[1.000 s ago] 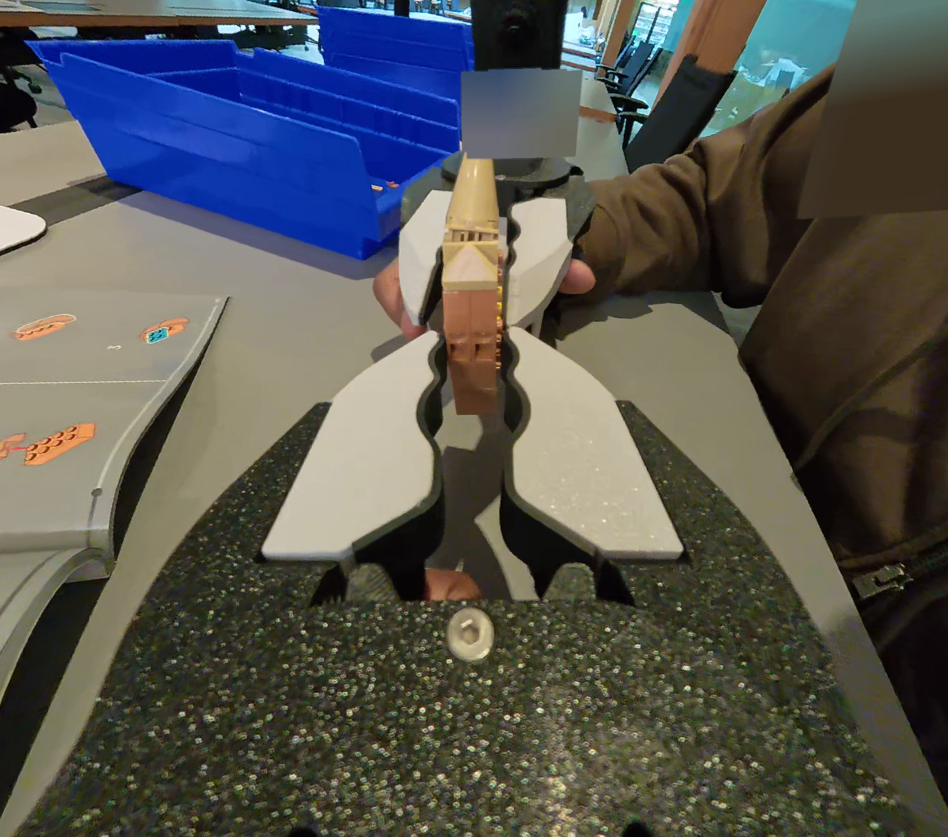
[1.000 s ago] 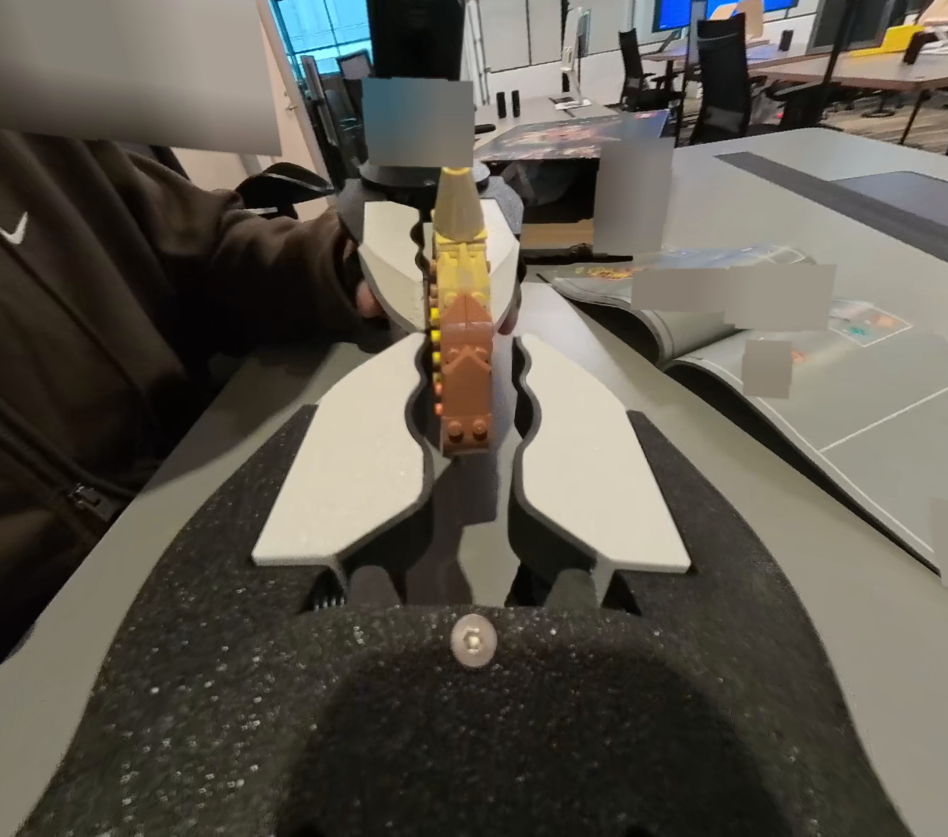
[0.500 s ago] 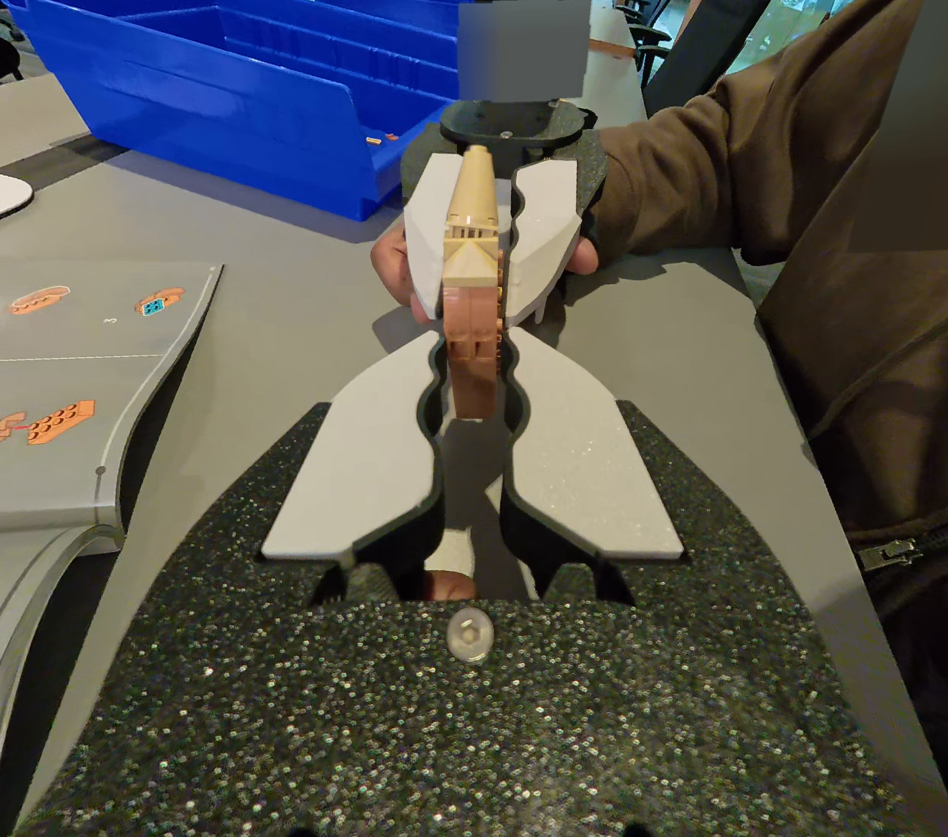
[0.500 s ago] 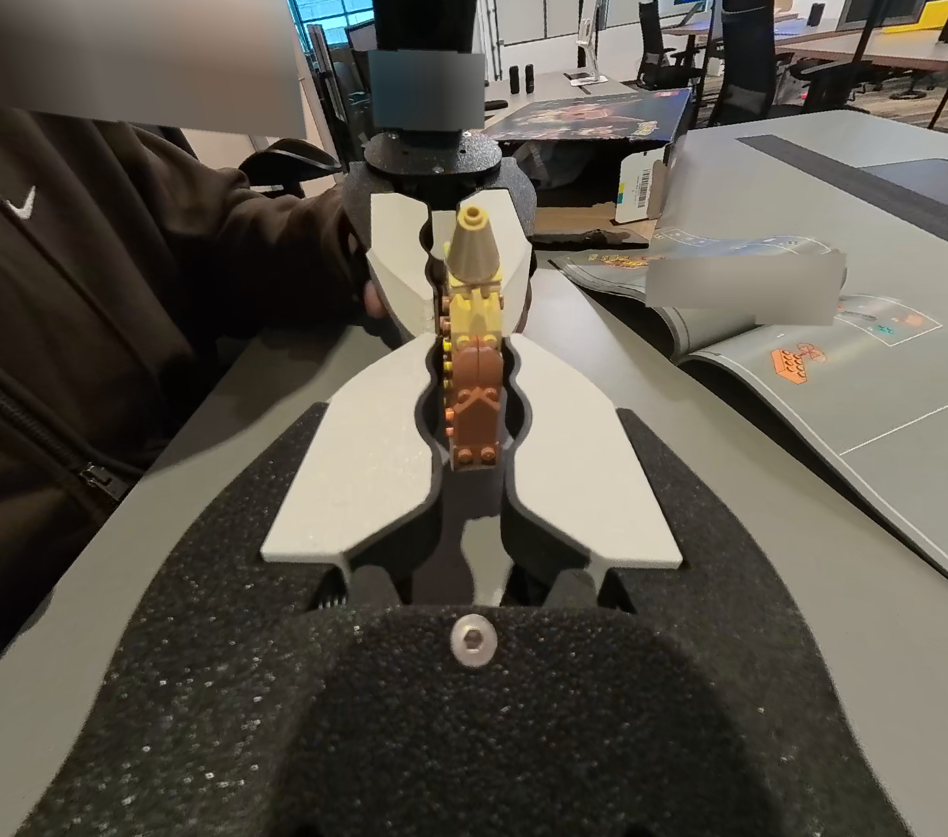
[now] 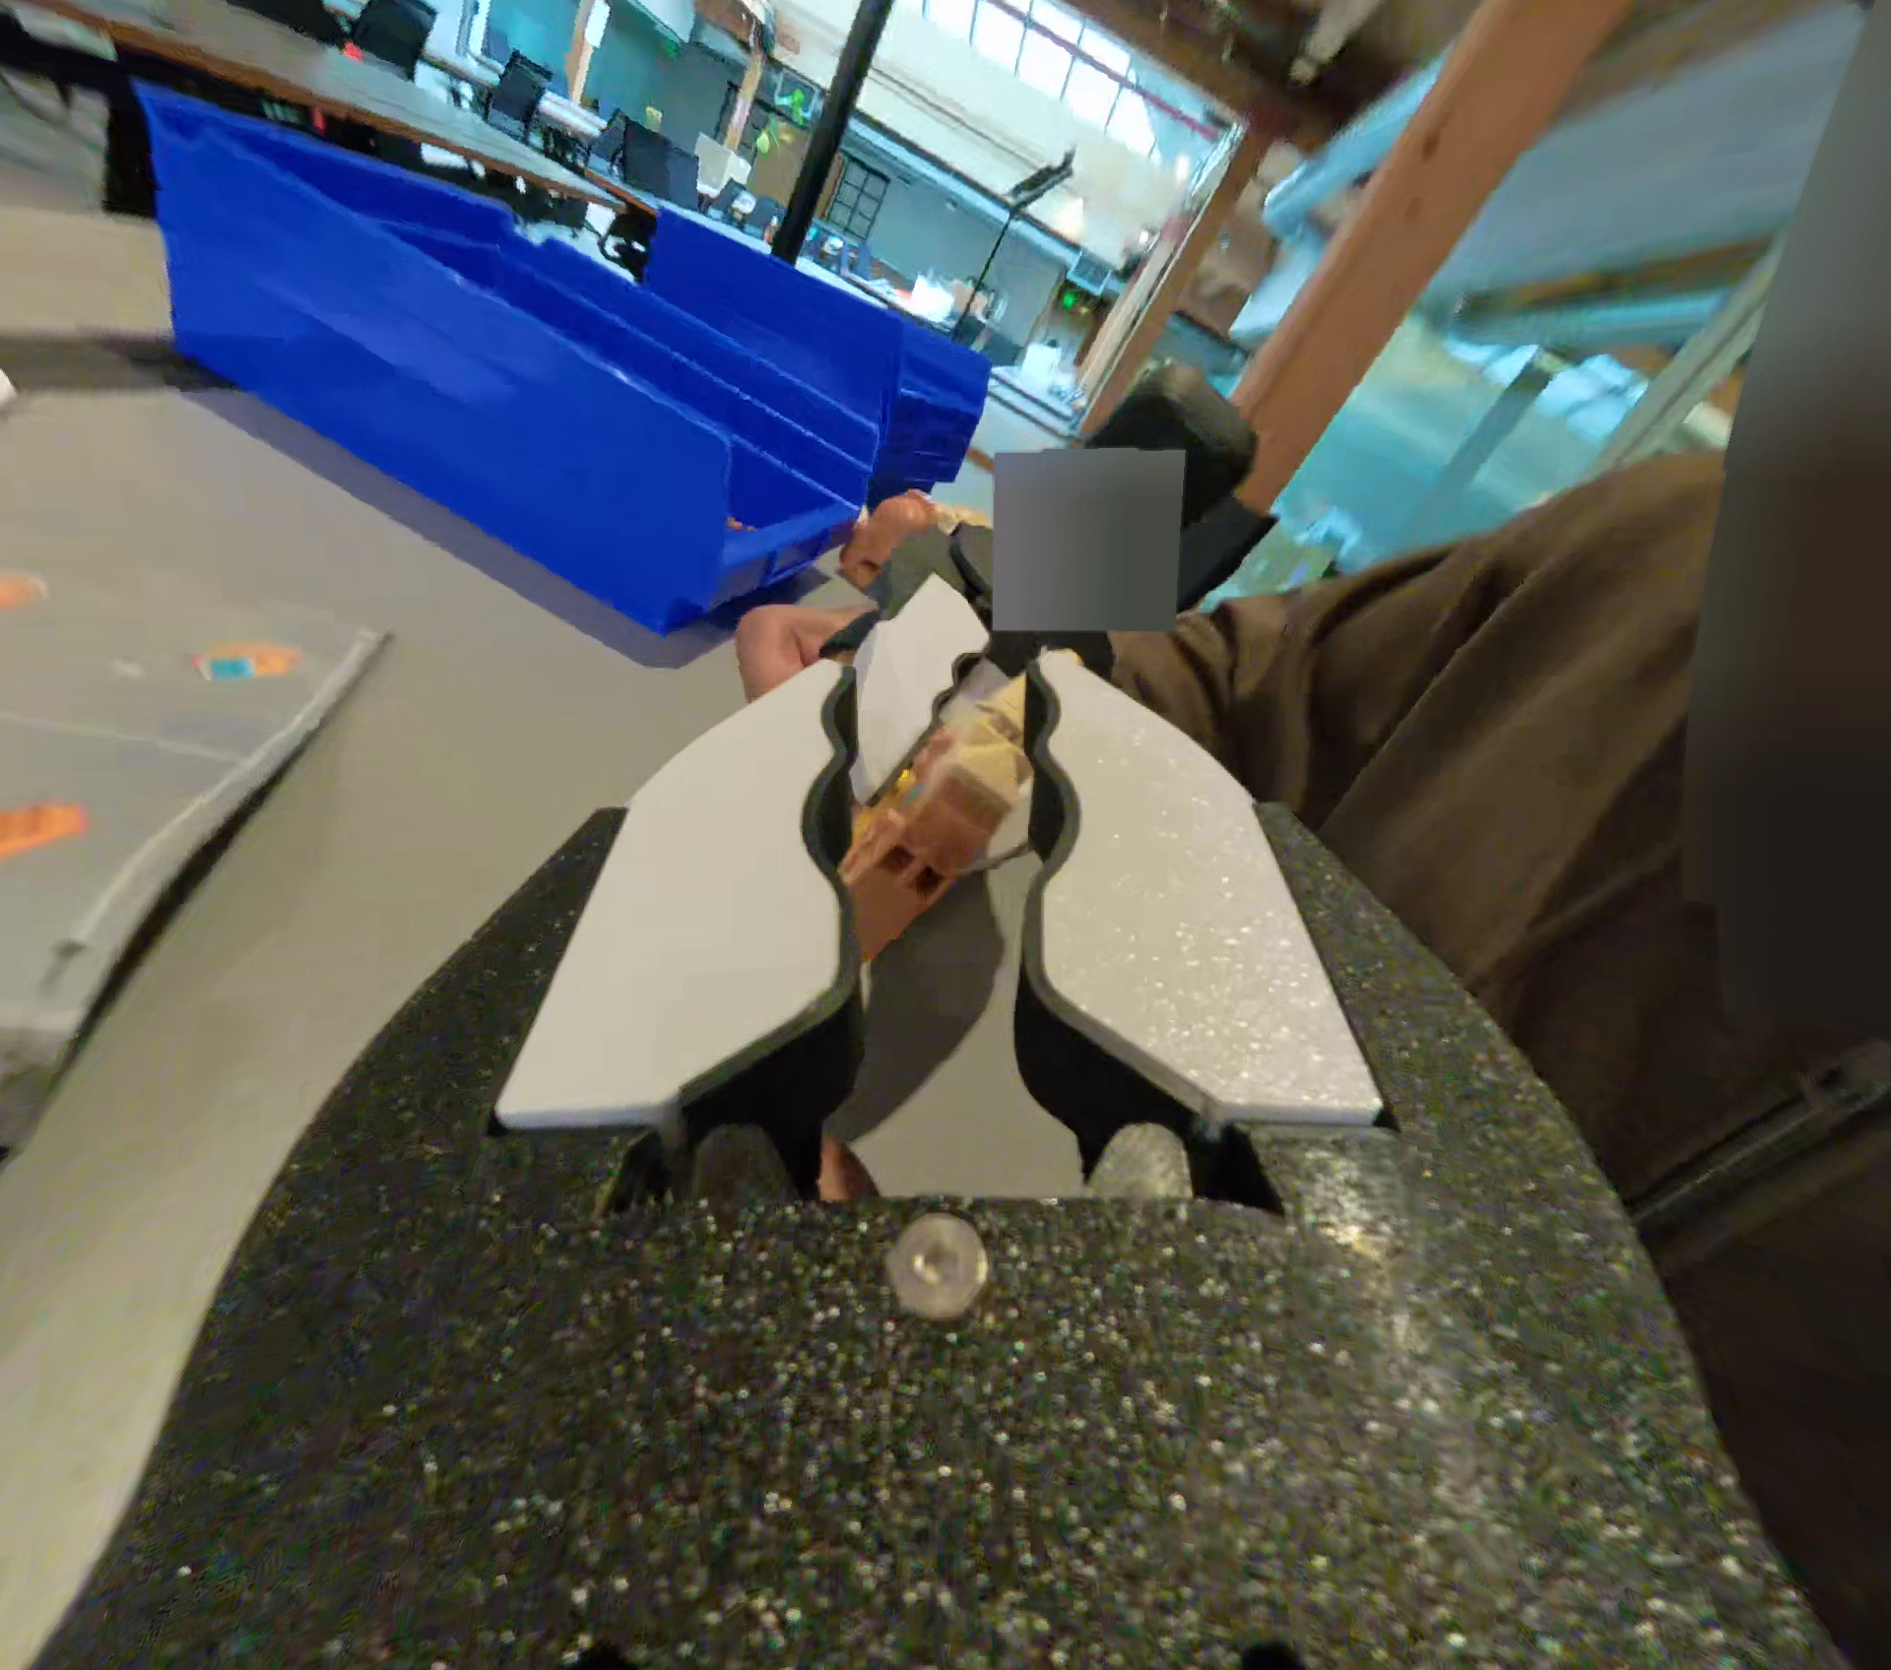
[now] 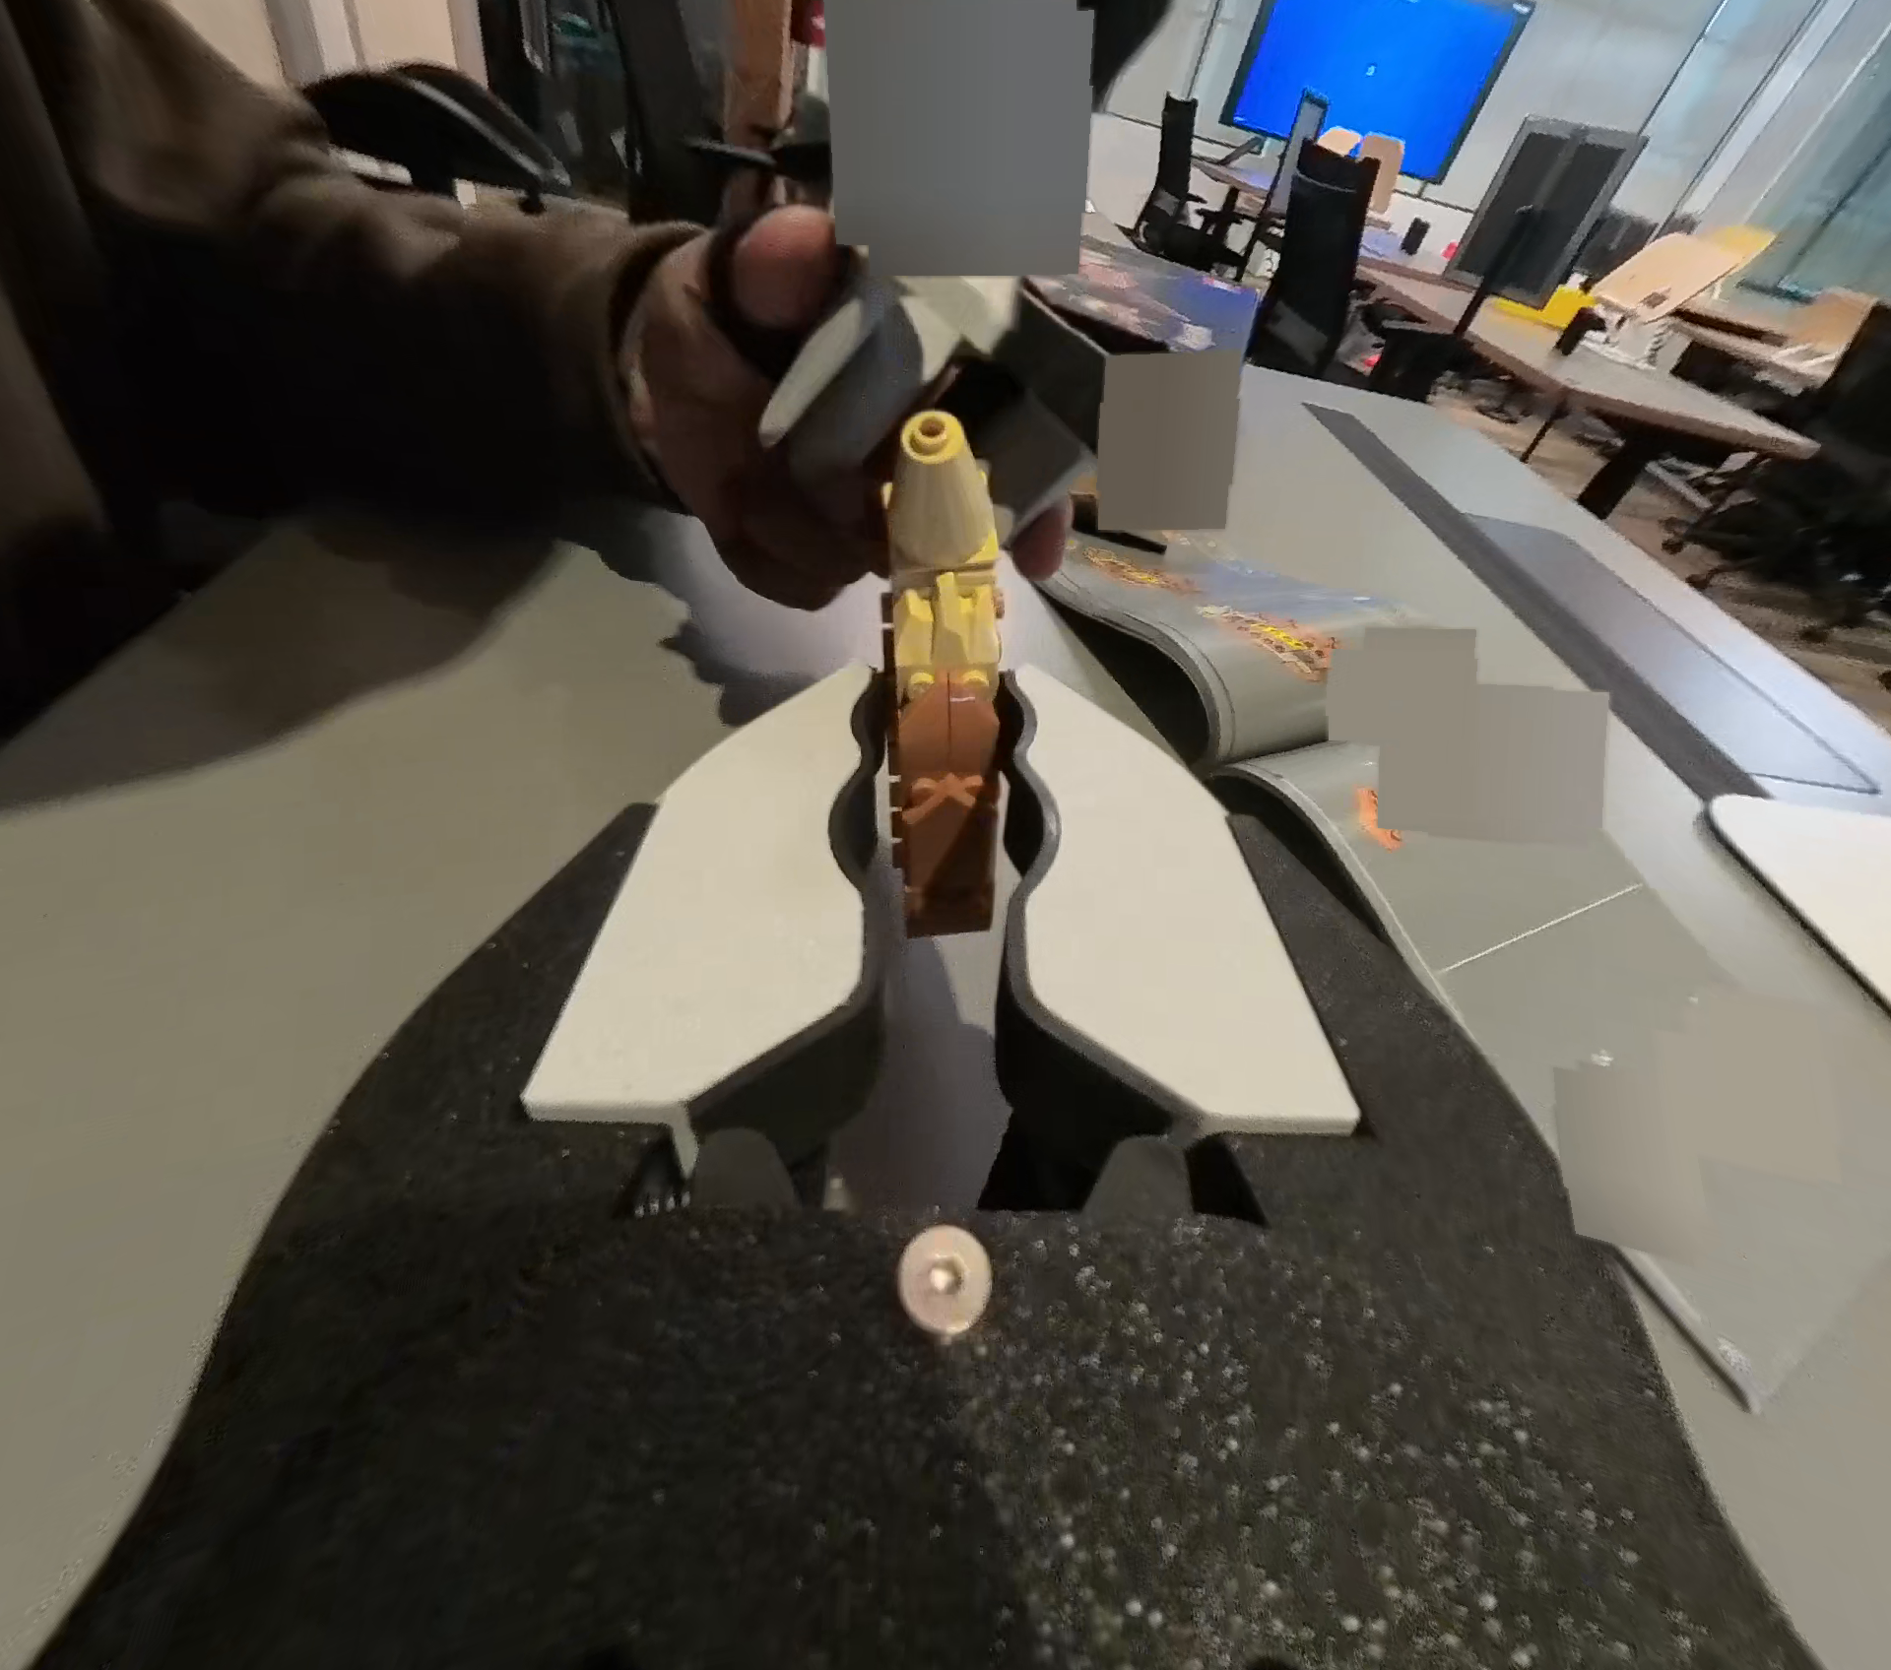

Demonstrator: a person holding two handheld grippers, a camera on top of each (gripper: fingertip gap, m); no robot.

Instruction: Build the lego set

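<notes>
A small lego build (image 6: 947, 813), with a brown lower part, a yellow middle and a tan cone on top, stands upright in my right gripper (image 6: 947, 690), which is shut on the brown part. My left gripper (image 5: 936, 680) faces it from the other side, rolled to one side. Its jaws are parted wider than the build (image 5: 921, 843), which lies slanted in the gap. In the right wrist view a grey finger (image 6: 819, 383) of the left gripper is blurred behind the cone. A white finger (image 5: 900, 700) of the right gripper shows beyond the build.
Blue bins (image 5: 491, 383) stand on the grey table (image 5: 409, 854) at the back left. An open instruction booklet (image 6: 1484, 905) lies to the right of the right gripper and also shows in the left wrist view (image 5: 154, 762). The person's brown sleeve (image 5: 1433, 751) is close by.
The left gripper has opened wider, let go of the build and rolled sideways. The right gripper keeps hold of the build and has tipped upward a little.
</notes>
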